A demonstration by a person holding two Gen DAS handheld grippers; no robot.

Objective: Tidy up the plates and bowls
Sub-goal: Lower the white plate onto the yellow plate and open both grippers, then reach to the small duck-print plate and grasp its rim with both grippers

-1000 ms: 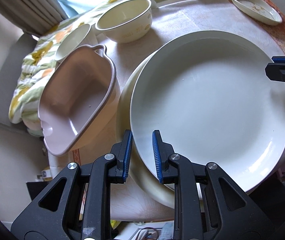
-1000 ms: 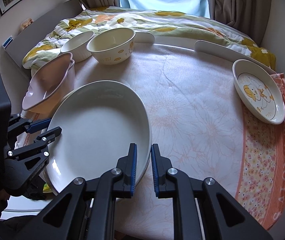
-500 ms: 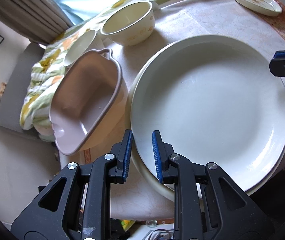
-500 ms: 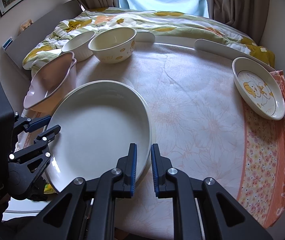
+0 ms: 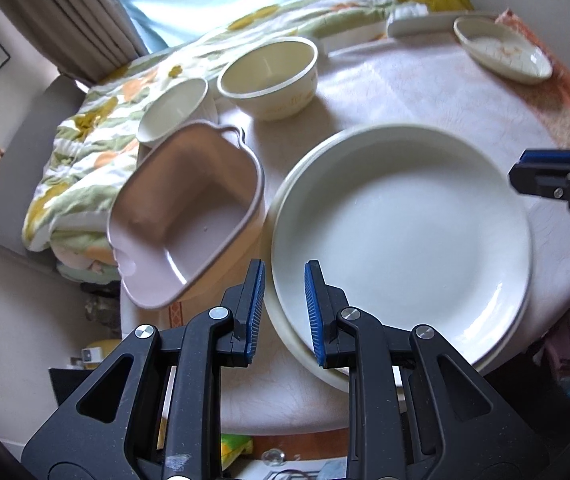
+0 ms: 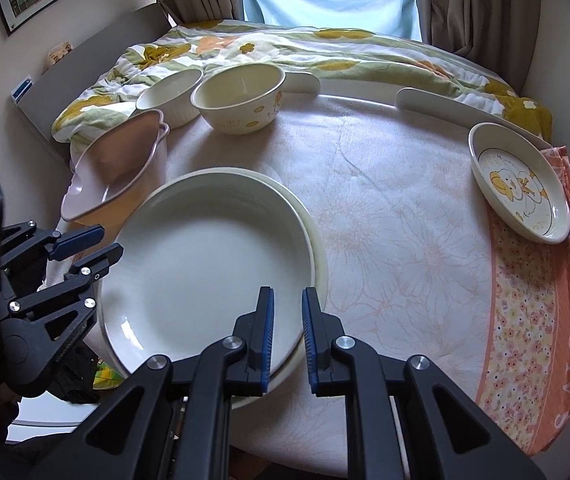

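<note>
You hold the left gripper (image 5: 281, 312) and right gripper (image 6: 287, 332) nearly closed on opposite rims of the white plate (image 5: 401, 236). This probably levels it over the cream plate (image 6: 319, 248) on the surface (image 6: 405, 220).

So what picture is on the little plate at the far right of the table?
The oval dish is cream with a yellow duck-like cartoon, clearest in the right wrist view.
</note>
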